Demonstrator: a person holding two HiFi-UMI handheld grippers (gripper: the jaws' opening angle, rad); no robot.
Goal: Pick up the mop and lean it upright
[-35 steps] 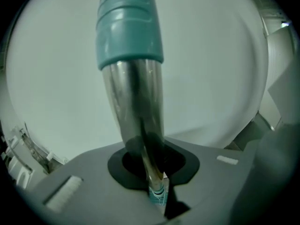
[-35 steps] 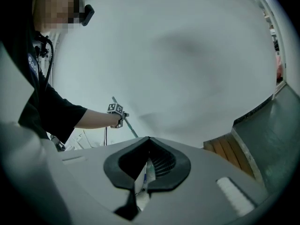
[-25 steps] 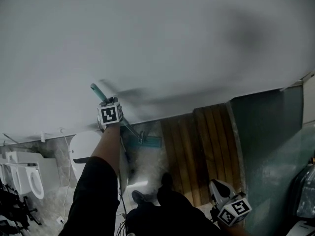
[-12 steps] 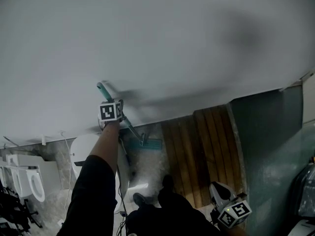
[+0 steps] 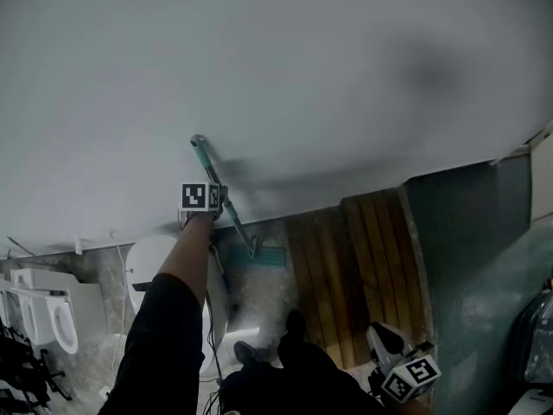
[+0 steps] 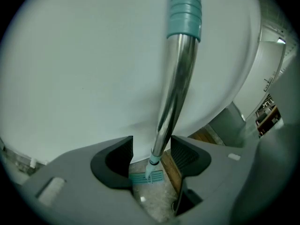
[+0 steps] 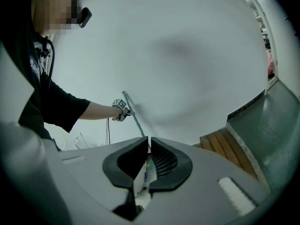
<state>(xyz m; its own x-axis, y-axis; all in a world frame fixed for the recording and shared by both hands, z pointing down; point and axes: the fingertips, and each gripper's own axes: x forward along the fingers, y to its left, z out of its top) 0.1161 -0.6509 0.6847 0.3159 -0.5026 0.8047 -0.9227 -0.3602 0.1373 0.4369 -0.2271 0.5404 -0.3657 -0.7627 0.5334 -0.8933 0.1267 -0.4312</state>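
Note:
The mop leans against the white wall, its teal grip (image 5: pixel 201 149) up and its teal head (image 5: pixel 265 253) on the floor. My left gripper (image 5: pixel 219 204) is at mid-handle. In the left gripper view the steel handle (image 6: pixel 176 78) runs between the jaws with a gap on each side. The jaws of the left gripper (image 6: pixel 152 154) have just been opening and stand open round it. The mop head (image 6: pixel 146 176) shows below them. My right gripper (image 5: pixel 385 337) hangs low at the bottom right, and the right gripper (image 7: pixel 149 146) is shut on nothing. Its view shows the mop (image 7: pixel 134 116) from afar.
A wooden slat mat (image 5: pixel 354 249) lies on the floor right of the mop head. A grey-green partition (image 5: pixel 484 258) rises at the right. Urinals (image 5: pixel 52 314) and a white round fixture (image 5: pixel 149 264) stand at the left. The person's shoes (image 5: pixel 294 320) are below the mop.
The left gripper's jaws have opened off the mop handle and the gripper has slid lower along it. The handle's top now sits further right on the wall. The right gripper has stayed put.

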